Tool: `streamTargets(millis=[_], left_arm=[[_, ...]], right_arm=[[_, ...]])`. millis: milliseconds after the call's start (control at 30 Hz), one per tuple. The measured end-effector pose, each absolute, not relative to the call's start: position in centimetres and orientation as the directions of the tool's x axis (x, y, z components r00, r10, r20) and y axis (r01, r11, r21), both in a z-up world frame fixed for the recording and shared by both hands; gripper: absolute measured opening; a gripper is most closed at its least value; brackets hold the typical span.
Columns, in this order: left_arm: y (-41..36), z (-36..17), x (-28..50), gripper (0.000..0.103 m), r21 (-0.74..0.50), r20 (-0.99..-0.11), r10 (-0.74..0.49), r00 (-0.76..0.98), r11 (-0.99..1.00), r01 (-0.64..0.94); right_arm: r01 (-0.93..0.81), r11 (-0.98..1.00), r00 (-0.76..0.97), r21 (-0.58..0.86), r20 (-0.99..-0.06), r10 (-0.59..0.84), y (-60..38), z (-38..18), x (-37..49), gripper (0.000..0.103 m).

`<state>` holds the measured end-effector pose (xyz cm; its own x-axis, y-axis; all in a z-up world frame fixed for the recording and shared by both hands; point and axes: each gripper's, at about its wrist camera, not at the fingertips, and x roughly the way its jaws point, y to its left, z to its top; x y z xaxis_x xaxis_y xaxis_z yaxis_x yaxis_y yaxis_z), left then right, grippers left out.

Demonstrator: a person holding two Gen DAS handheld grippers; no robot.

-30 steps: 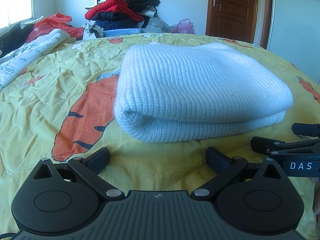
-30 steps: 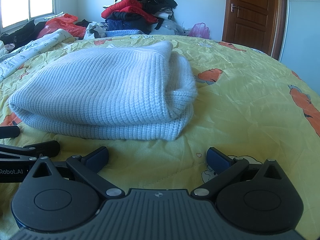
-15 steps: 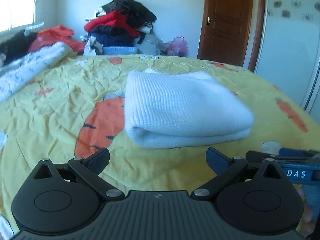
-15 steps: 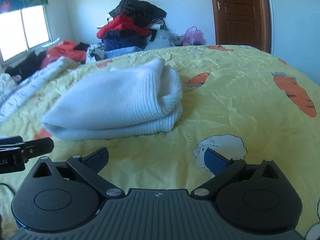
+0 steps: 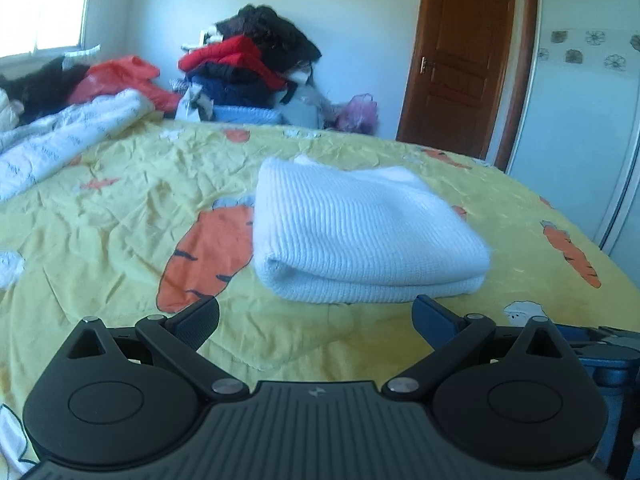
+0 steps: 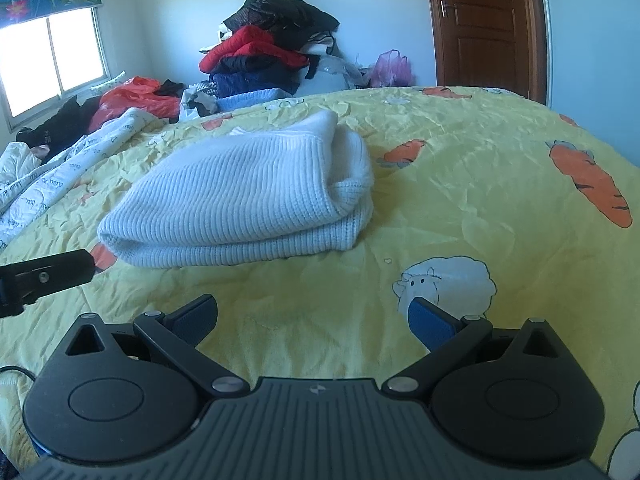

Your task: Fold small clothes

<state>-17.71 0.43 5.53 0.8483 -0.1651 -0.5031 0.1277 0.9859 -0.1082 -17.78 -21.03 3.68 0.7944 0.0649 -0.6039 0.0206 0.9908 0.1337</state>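
Observation:
A white ribbed knit garment point(image 5: 360, 236) lies folded in a compact bundle on the yellow carrot-print bedspread point(image 5: 120, 208). It also shows in the right wrist view point(image 6: 248, 196). My left gripper point(image 5: 316, 318) is open and empty, held back from the bundle's near edge. My right gripper point(image 6: 314, 318) is open and empty, further back from the bundle and to its right. The left gripper's finger point(image 6: 48, 276) shows at the left edge of the right wrist view.
A tall pile of red, black and blue clothes point(image 6: 272, 52) stands at the far side of the bed. A white printed quilt point(image 6: 60, 168) and an orange bag point(image 6: 132, 96) lie at the far left. A wooden door point(image 6: 480, 24) is at the back right.
Both grippers have drawn back and risen away from the folded bundle, which now looks smaller and further off. Both stay open. The bundle has not moved.

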Motion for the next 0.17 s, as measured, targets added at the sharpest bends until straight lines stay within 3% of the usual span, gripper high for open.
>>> streamTargets(millis=[167], left_arm=[[0.63, 6.39, -18.50, 0.103, -0.064, -0.462, -0.109, 0.880, 0.994, 0.090]], right_arm=[[0.023, 0.991, 0.806, 0.130, -0.588, 0.059, -21.10, 4.23, -18.11, 0.103]])
